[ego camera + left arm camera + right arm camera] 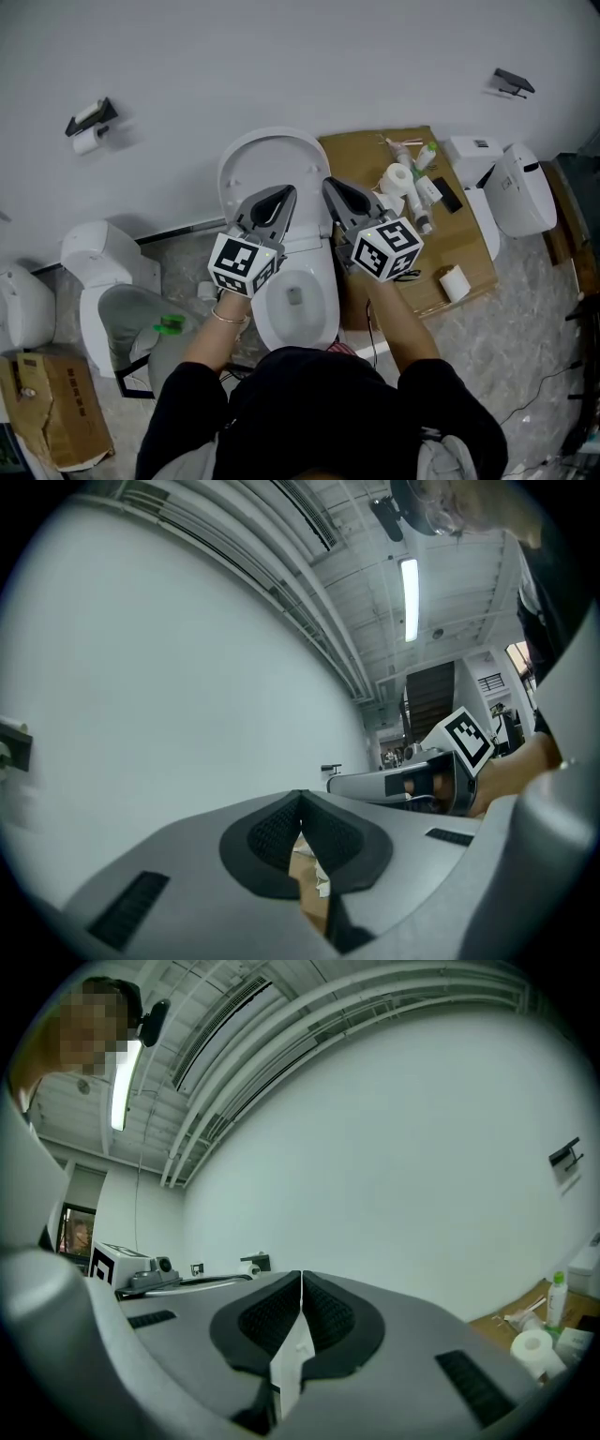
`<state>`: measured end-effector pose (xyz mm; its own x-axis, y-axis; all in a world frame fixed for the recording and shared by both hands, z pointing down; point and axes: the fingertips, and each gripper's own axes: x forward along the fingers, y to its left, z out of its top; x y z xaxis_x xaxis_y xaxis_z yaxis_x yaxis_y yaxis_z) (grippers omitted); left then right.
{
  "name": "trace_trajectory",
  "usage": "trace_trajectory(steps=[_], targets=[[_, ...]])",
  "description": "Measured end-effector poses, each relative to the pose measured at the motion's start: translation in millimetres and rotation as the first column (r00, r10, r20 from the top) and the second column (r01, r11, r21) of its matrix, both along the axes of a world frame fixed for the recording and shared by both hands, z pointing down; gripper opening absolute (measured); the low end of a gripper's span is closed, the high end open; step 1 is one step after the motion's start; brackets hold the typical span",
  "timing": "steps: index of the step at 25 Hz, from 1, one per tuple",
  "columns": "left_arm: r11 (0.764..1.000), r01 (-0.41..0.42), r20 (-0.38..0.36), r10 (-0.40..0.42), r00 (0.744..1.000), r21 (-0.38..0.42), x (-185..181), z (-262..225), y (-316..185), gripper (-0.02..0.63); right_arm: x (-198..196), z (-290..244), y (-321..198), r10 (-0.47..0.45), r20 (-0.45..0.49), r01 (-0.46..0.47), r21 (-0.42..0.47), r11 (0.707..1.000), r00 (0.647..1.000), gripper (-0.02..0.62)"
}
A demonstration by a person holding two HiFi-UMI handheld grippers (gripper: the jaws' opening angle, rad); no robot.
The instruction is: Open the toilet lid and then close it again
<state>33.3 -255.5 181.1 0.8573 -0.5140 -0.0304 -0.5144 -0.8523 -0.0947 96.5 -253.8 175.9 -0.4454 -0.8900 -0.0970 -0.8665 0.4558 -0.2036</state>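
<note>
Toilet lid (270,161) beyond left gripper (285,192), right gripper (329,185)

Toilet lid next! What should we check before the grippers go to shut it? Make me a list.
1. Toilet lid is up: ok, it stands open above the bowl.
2. Left gripper is empty: ok, its jaws are together with nothing between them.
3. Right gripper is empty: ok, its jaws are together too.
4. Jaws are apart enough to take the lid's edge: not ok, both are shut.
5. A gripper touches the lid: cannot tell from the head view.
6. Toilet seat is bare: cannot tell, the grippers cover part of it.
</note>
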Motion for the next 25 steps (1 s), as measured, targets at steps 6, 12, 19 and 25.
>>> trace_trajectory(steps=[6, 12, 19, 25], targets=[[1.0, 0.009, -0.017, -0.009, 1.0, -0.022, -2, 2, -5, 0.003, 4, 0, -2, 0.015, 0.004, -0.015, -0.006, 1.0, 1.0, 0.02], [1.0, 0.012, -0.021, -0.012, 1.0, -0.013, -2, 0, -8, 0.003, 4, 0, -4, 0.016, 0.014, -0.016, -0.008, 1.0, 1.0, 0.021], [0.999, 0.017, -0.024, -0.017, 1.0, -0.035, -6, 4, -12, 0.003, 2, 3, -6, 0.022, 0.011, -0.022, -0.014, 1.0, 1.0, 0.021], [0.998, 0.006, -0.04, -0.008, 0.999, -0.054, -12, 8, -15, 0.003, -1, 9, -5, 0.058, -0.019, -0.058, -0.025, 0.998, 0.998, 0.021]])
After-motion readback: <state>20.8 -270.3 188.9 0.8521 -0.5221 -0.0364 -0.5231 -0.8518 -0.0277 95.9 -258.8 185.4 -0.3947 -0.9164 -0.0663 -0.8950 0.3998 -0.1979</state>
